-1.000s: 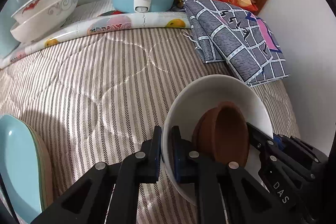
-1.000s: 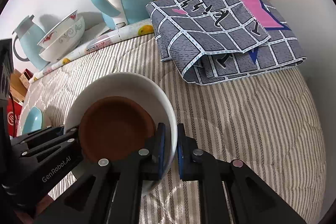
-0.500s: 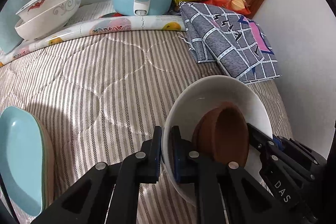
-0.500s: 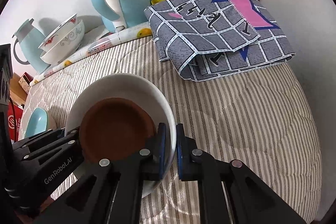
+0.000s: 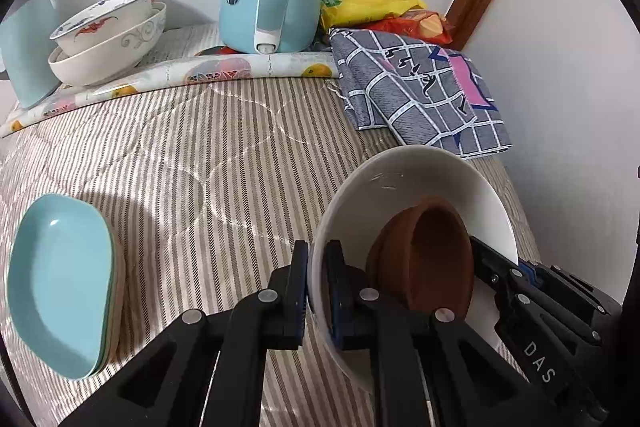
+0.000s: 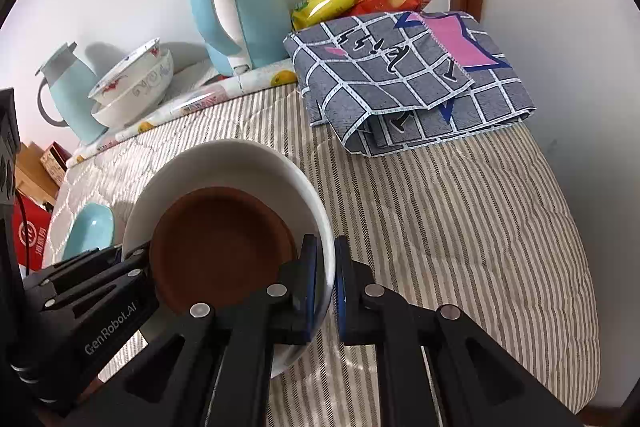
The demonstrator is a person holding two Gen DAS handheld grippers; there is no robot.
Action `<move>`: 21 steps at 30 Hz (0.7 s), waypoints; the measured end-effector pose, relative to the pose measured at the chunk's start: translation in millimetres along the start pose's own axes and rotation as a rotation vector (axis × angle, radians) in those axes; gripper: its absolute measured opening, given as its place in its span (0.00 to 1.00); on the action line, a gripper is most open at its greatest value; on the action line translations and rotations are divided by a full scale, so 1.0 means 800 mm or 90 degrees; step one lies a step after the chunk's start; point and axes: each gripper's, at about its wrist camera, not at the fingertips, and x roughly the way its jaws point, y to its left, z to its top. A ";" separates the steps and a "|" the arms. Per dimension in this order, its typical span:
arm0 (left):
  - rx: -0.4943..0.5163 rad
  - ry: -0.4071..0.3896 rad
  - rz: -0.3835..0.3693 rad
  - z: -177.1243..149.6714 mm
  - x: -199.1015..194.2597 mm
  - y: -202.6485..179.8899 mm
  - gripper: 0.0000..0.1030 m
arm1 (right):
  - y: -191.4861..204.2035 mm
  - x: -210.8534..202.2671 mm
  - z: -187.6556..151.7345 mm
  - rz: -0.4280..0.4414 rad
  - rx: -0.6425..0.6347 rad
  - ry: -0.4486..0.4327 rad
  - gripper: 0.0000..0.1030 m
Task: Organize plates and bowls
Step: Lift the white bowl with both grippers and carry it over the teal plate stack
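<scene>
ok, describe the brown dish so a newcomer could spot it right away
Find the striped quilted bed surface with the tall blue kettle at the back. Near the front is a large white bowl, gripped at opposite rims by both claws. The brown dish sits inside it: the only dark, unglazed-looking piece among white and blue crockery.

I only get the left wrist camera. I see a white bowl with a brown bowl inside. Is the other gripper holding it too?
Observer: Yes. In the right wrist view the right gripper is shut on the white bowl, pinching the rim on the side opposite the left gripper.
Operator: Is there anything far over on the left that I can't see?
Observer: A red box and cardboard boxes sit beyond the edge of the striped cover.
Operator: What's that pale blue thing cut off at my left edge?
Observer: It's a jug with a dark handle and a lid, standing beside the stacked patterned bowls.
</scene>
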 end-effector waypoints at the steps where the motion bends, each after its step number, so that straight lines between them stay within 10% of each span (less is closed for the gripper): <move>1: 0.000 -0.002 0.001 -0.001 -0.004 0.000 0.09 | 0.001 -0.005 -0.001 0.001 0.000 -0.002 0.08; 21: 0.000 -0.045 0.004 -0.015 -0.066 0.012 0.09 | 0.029 -0.056 -0.014 0.014 -0.009 -0.047 0.08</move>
